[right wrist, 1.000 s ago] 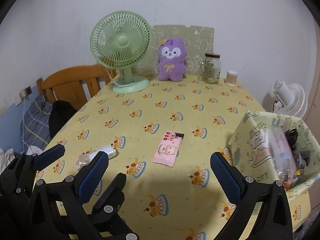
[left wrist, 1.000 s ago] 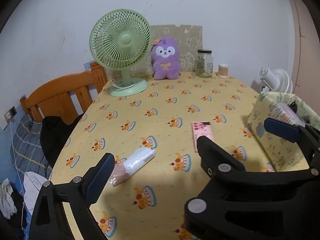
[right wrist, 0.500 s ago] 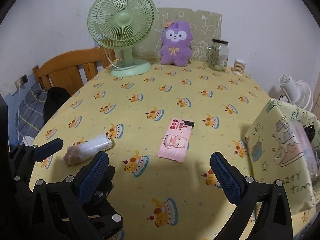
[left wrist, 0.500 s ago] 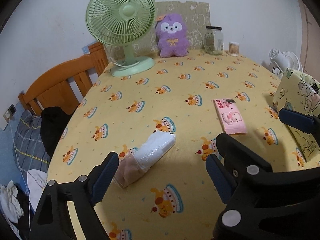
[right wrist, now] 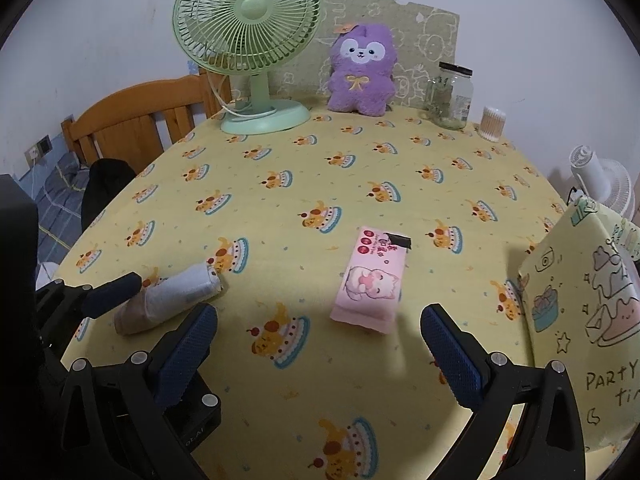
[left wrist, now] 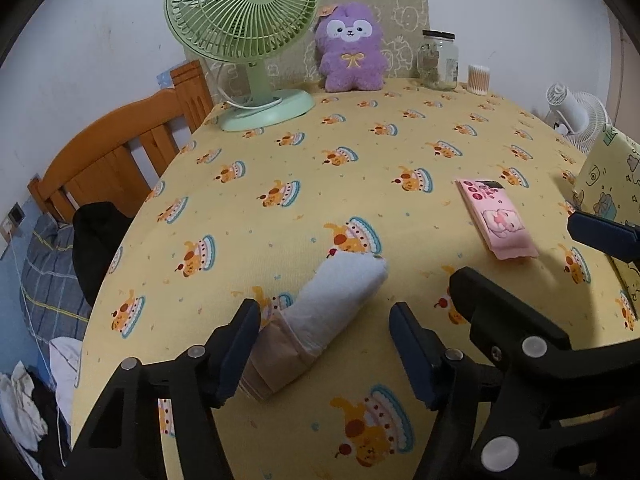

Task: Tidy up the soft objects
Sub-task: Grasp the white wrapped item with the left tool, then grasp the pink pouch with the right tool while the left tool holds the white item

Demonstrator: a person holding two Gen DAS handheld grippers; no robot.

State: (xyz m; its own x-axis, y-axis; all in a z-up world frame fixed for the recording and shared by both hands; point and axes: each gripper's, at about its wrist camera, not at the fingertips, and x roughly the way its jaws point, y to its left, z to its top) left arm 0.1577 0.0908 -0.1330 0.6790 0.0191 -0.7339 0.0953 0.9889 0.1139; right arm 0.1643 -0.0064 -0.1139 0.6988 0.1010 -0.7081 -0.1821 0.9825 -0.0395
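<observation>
A: Left tongs (left wrist: 324, 344): open, straddling rolled sock (left wrist: 320, 316) on surface (left wrist: 360, 152). Right tongs (right wrist: 320, 344): open, empty, near tissue pack (right wrist: 370, 280).

B: Risk: roll unravelling or squirting sideways if pinched off-centre.

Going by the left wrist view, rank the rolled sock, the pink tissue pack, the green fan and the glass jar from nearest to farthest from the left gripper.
From the left gripper:
1. Rolled sock, lying between the open fingers.
2. Pink tissue pack, ahead to the right, mid-table.
3. Green fan, far edge, left.
4. Glass jar, far edge, right; too close to the fan to rank firmly.
</observation>
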